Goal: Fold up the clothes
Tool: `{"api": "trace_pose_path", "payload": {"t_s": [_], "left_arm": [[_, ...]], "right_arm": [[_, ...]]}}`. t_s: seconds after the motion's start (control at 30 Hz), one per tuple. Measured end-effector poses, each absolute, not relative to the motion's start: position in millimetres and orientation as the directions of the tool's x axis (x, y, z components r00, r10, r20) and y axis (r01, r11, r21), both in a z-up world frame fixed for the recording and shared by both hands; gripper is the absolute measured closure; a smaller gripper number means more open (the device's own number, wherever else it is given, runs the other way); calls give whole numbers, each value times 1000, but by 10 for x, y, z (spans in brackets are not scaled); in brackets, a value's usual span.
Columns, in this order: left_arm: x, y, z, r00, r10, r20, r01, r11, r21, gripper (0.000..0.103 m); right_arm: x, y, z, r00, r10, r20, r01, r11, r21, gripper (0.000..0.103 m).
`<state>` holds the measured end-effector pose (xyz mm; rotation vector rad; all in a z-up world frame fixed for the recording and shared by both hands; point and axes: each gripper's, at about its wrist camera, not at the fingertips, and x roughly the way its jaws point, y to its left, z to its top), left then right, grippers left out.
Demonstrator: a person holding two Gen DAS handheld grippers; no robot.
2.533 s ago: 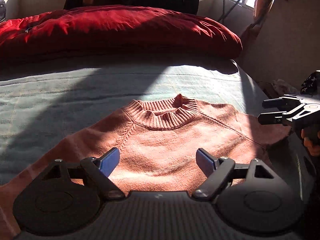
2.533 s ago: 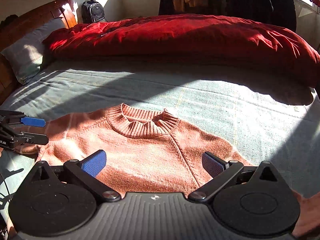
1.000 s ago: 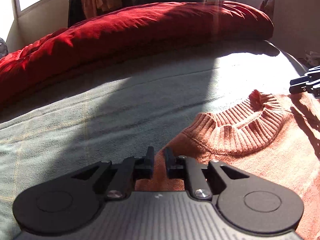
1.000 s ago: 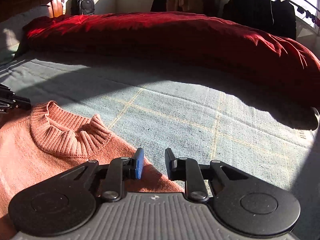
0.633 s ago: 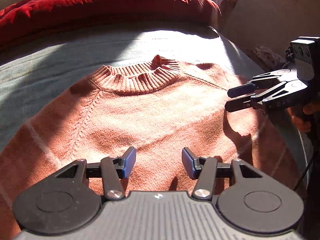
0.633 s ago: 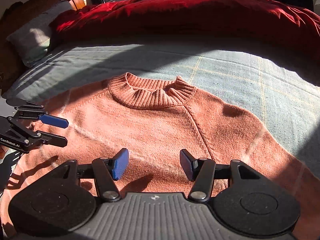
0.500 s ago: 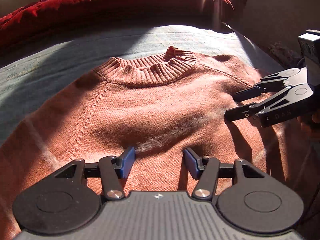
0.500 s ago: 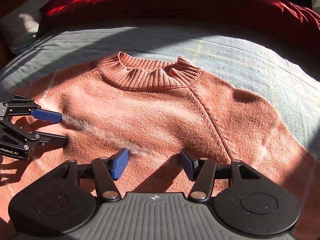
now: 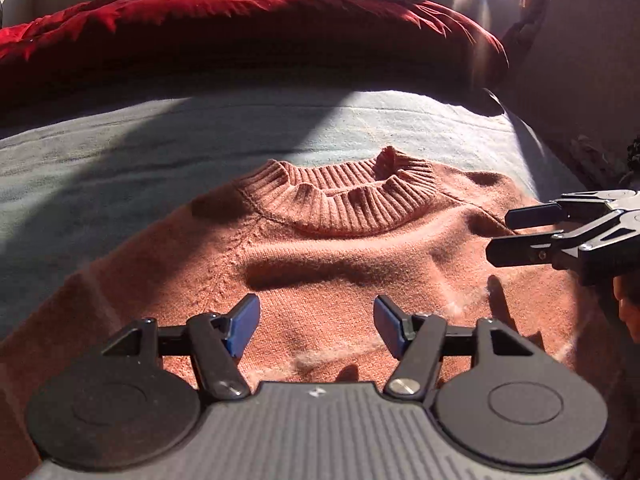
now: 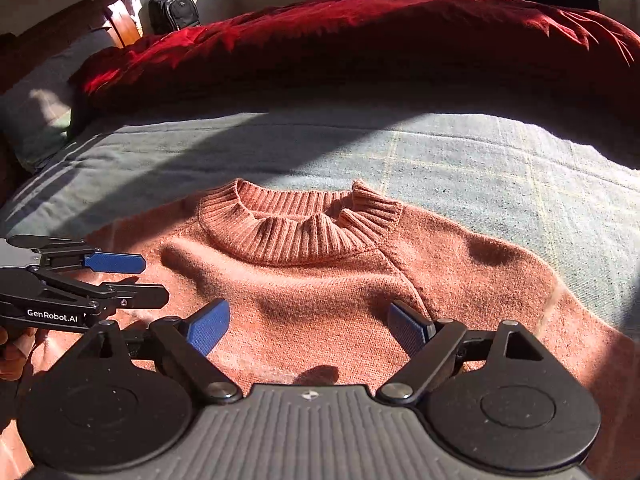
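Fuzzy salmon knit sweater (image 9: 320,264), ribbed collar, lies on the woven bed (image 9: 120,152); left gripper (image 9: 316,322) and right gripper (image 10: 308,322) jaws opening, empty.

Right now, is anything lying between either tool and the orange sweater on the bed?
Nothing visible does. The sweater lies flat on the grey-green bedspread, bare beneath both tools. The left tool and right tool are opening above its chest with no cloth between the pads. The red duvet sits well behind the collar.
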<state>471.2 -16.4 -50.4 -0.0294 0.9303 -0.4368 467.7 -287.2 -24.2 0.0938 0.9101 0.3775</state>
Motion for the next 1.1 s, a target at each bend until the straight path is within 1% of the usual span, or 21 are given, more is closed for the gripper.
{"api": "trace_pose_path", "payload": {"t_s": [0.07, 0.23, 0.27, 0.3, 0.33, 0.37, 0.43, 0.47, 0.5, 0.57, 0.63, 0.73, 0.83, 0.87, 0.93, 0.97, 1.03, 1.07, 1.1], "left_arm": [[4691, -164, -554, 485, -400, -778, 353, 903, -244, 35], [4999, -322, -742, 549, -341, -763, 311, 931, -193, 35], [5082, -365, -764, 559, -333, -759, 307, 934, -184, 35], [5166, -408, -787, 570, -324, -755, 302, 937, -174, 34], [5249, -450, -809, 581, -315, -751, 298, 940, -164, 37], [5316, -498, -814, 598, -276, -752, 277, 952, -129, 40], [5461, -512, -832, 625, -256, -737, 267, 958, -107, 35], [5534, -517, -841, 638, -247, -729, 262, 960, -96, 30], [5561, -476, -838, 639, -256, -726, 250, 961, -119, 30], [5610, -388, -831, 639, -276, -718, 225, 960, -168, 30], [5511, -351, -762, 637, -276, -720, 234, 959, -161, 31], [5253, -316, -635, 622, -288, -728, 279, 950, -138, 31], [4891, -290, -534, 561, -356, -747, 362, 917, -166, 31], [4797, -283, -525, 544, -382, -747, 385, 905, -182, 29], [4606, -235, -551, 529, -401, -748, 413, 892, -185, 29], [4586, -227, -587, 537, -363, -761, 397, 905, -151, 29], [4624, -150, -687, 582, -234, -779, 339, 940, -29, 29], [4655, -97, -735, 606, -175, -776, 311, 950, 28, 25], [4706, 20, -756, 613, -149, -776, 278, 960, 36, 20]], "right_arm": [[4658, -2902, -243, 547, 374, -749, -275, 925, 261, 9], [5065, -2762, -620, 539, 297, -788, -210, 954, 216, 7], [5136, -2725, -689, 547, 280, -789, -203, 959, 199, 2], [5184, -2669, -713, 562, 262, -784, -212, 962, 170, 0], [5232, -2613, -738, 578, 245, -779, -220, 965, 140, 0], [5279, -2568, -758, 593, 230, -772, -225, 967, 116, 0], [5391, -2580, -752, 626, 237, -743, -218, 968, 126, 0], [5452, -2593, -741, 641, 225, -734, -214, 971, 110, 0], [5526, -2627, -742, 647, 203, -735, -196, 976, 97, 0], [5575, -2749, -697, 647, 218, -731, -167, 976, 143, 0], [5557, -2874, -607, 652, 247, -717, -148, 969, 199, 1], [5325, -2961, -408, 644, 270, -716, -175, 963, 205, 0], [5070, -2958, -328, 578, 308, -755, -250, 948, 196, 0], [4983, -2967, -341, 549, 334, -766, -275, 938, 212, 0], [4875, -3003, -455, 495, 358, -792, -281, 928, 243, 0], [4841, -3027, -524, 475, 360, -803, -276, 927, 252, 0], [4802, -3110, -577, 484, 380, -788, -280, 921, 272, 0], [4786, -3153, -580, 488, 398, -777, -287, 914, 287, 1], [4765, -3196, -576, 493, 412, -767, -290, 908, 301, 1]]}}
